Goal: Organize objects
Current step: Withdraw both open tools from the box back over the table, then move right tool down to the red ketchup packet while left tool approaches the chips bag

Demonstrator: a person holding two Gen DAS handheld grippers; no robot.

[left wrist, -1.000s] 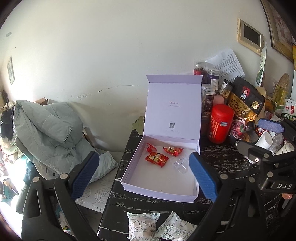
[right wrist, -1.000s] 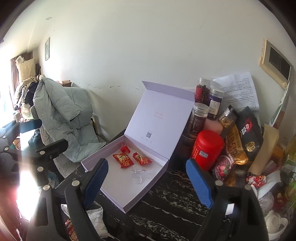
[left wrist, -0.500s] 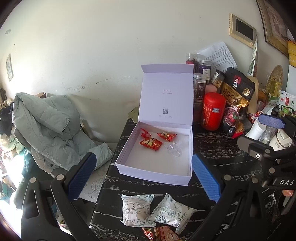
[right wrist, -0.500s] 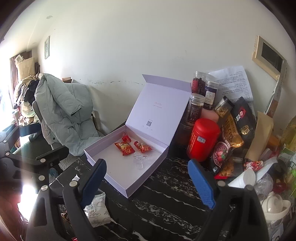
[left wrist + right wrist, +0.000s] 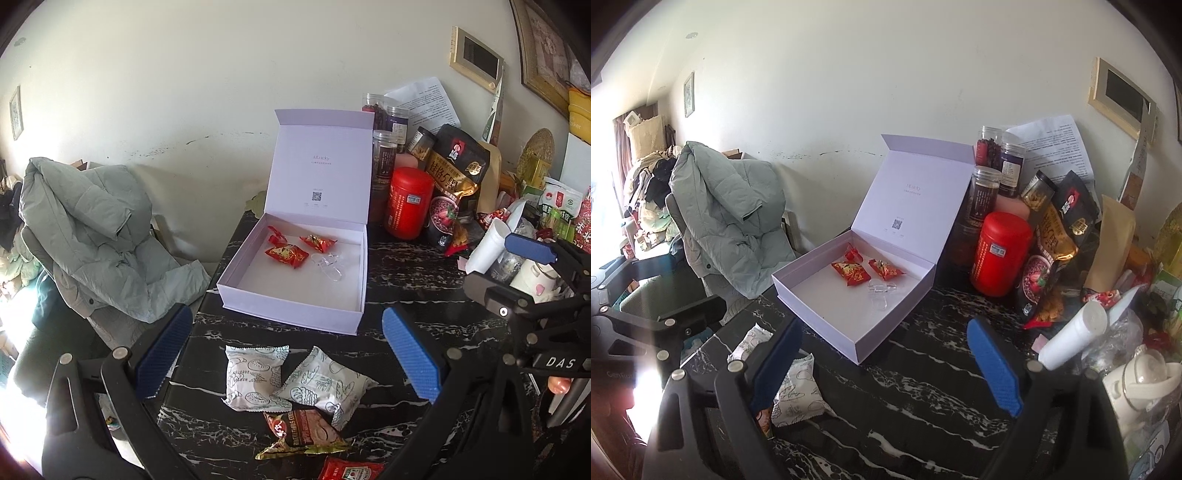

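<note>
Each gripper (image 5: pixel 288 354) (image 5: pixel 886 365) has black frames, silver screws, blue textured pads (image 5: pixel 412 356); one bears white "DAS" lettering.

You get soft daylight from the left; it blows out the lower-left corner of both views. The pale plaster wall (image 5: pixel 184 74) bows under fisheye distortion, and dark vignetting rings the edges.

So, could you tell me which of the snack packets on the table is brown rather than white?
The brown packet, lying nearest the camera below the two white packets, which carry line drawings.
</note>
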